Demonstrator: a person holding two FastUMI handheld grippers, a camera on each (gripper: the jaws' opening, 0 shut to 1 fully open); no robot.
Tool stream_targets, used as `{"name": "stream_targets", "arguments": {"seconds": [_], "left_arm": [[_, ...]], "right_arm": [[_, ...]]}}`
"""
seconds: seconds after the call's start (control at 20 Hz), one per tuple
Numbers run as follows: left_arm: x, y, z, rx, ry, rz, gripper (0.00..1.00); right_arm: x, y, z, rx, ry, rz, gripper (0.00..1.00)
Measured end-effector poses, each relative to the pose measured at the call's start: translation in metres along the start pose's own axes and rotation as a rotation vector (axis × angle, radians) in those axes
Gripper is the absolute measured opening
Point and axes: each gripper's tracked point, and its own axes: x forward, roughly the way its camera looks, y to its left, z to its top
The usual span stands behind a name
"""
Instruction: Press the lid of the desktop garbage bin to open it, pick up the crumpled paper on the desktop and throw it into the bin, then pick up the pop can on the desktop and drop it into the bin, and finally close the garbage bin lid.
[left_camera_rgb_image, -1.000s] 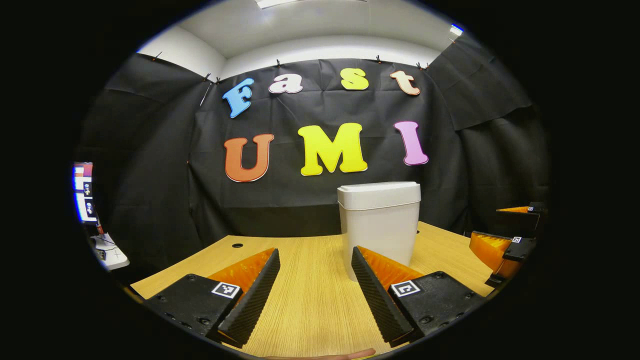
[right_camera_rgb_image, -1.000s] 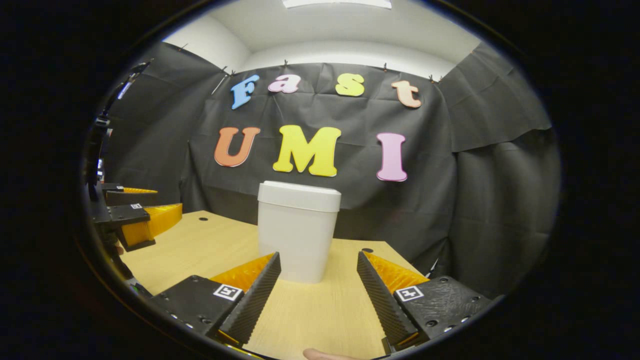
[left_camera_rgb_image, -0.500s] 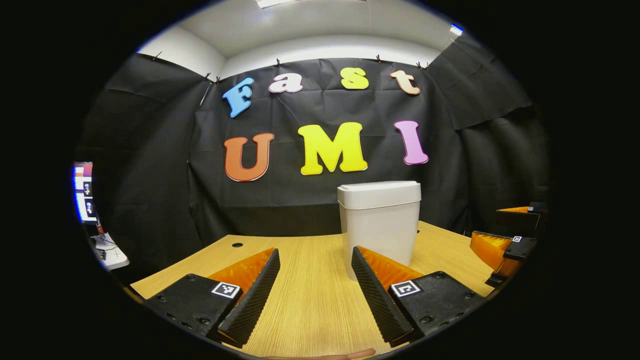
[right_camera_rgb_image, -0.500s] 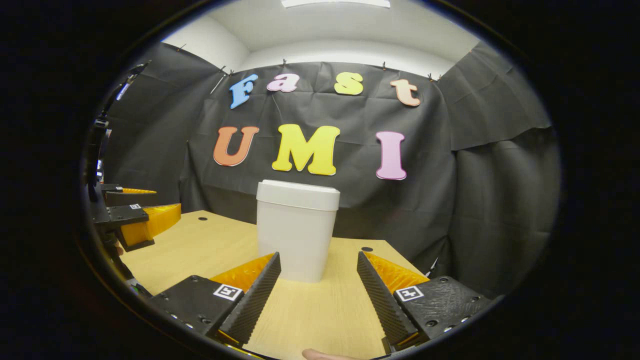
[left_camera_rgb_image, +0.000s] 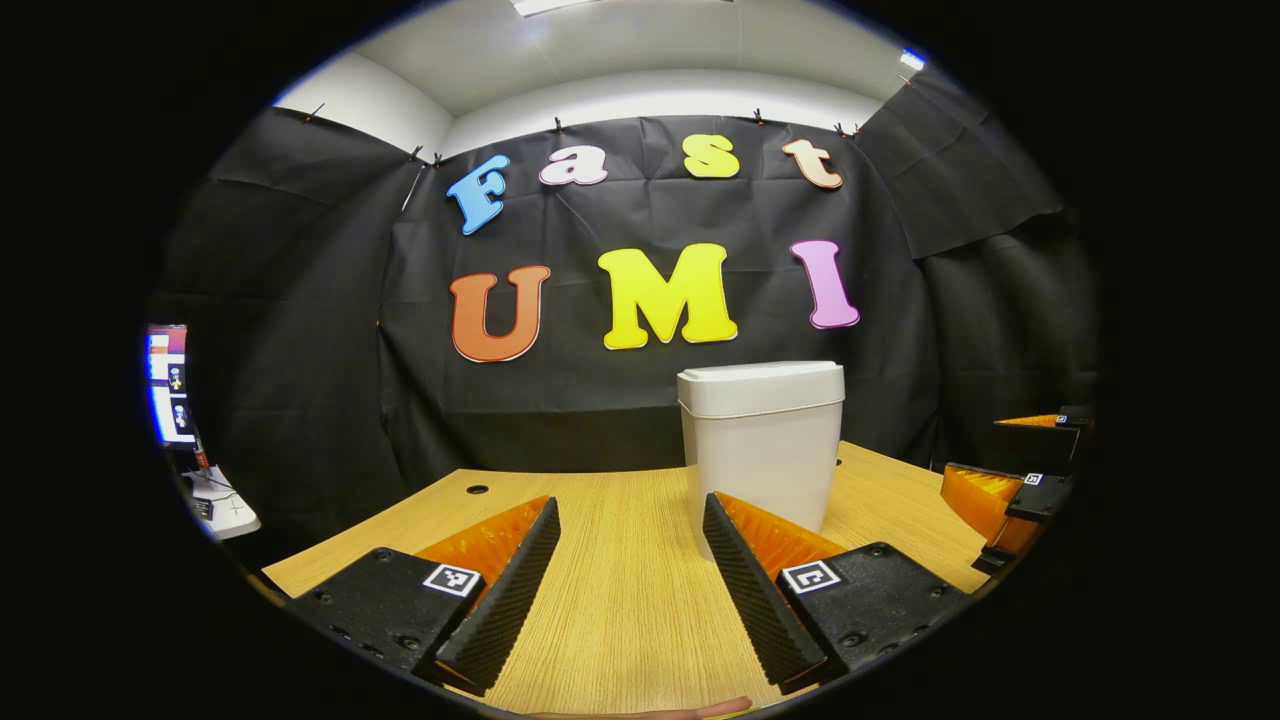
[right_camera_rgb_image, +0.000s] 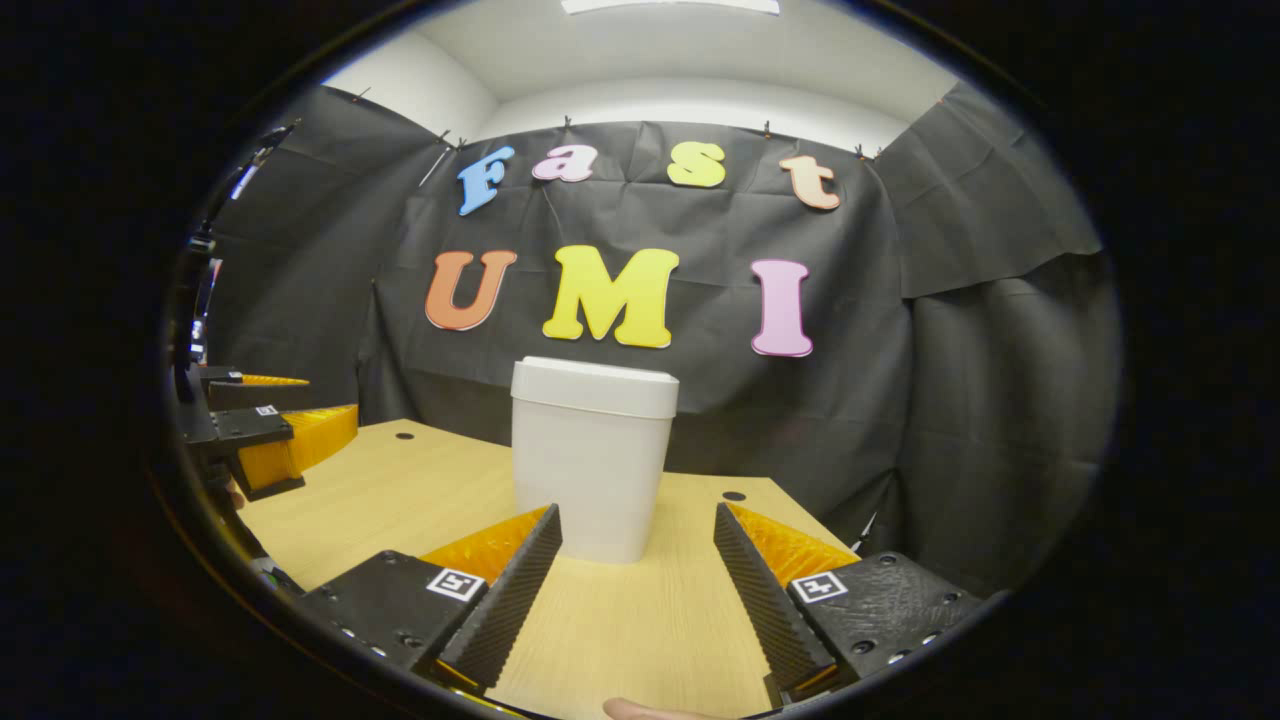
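On the table (left_camera_rgb_image: 620, 600), one bin (left_camera_rgb_image: 760, 440), lid (left_camera_rgb_image: 760, 388) closed.

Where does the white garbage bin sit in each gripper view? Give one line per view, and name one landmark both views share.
Left gripper view: the garbage bin stands right of centre on the desk, lid shut, behind this gripper's right-hand finger.
Right gripper view: the garbage bin stands just left of centre, behind the gap between the fingers.
Shared landmark: the small round hole in the desk, left of the bin.
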Motion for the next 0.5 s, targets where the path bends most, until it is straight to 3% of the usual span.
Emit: {"name": "stream_targets", "arguments": {"seconds": [0.5], "left_arm": [[-0.0028,-0.0062,0.0013,-0.004,-0.005,-0.008,0.93]], "right_arm": [[0.0007,-0.0034,0.0013,0.005,-0.004,-0.004,0.95]]}}
